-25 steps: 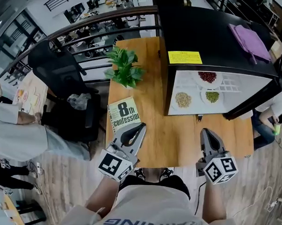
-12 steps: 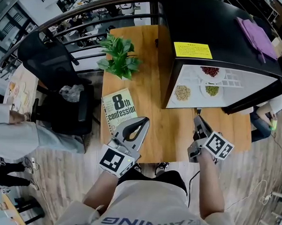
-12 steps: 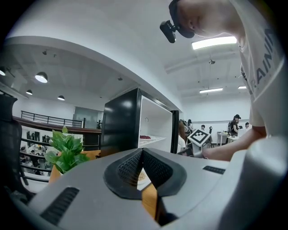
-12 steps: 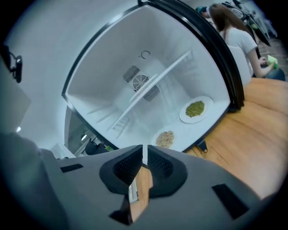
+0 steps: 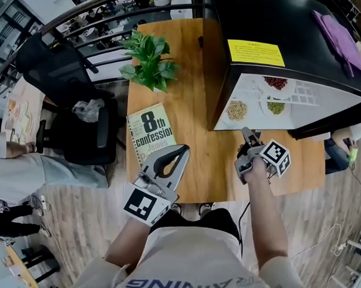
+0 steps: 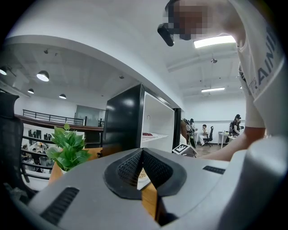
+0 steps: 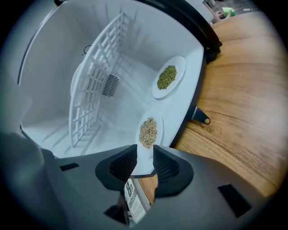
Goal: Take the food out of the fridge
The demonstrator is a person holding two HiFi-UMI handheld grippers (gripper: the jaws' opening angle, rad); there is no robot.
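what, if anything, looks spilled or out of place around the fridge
Nothing stands out. In the fridge the plates of beige grains, green beans and red beans hold tidy heaps, nothing spilled. The only stray thing is a purple cloth lying on the fridge's top.

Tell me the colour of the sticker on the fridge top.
Yellow; the sticker shows best in the head view.
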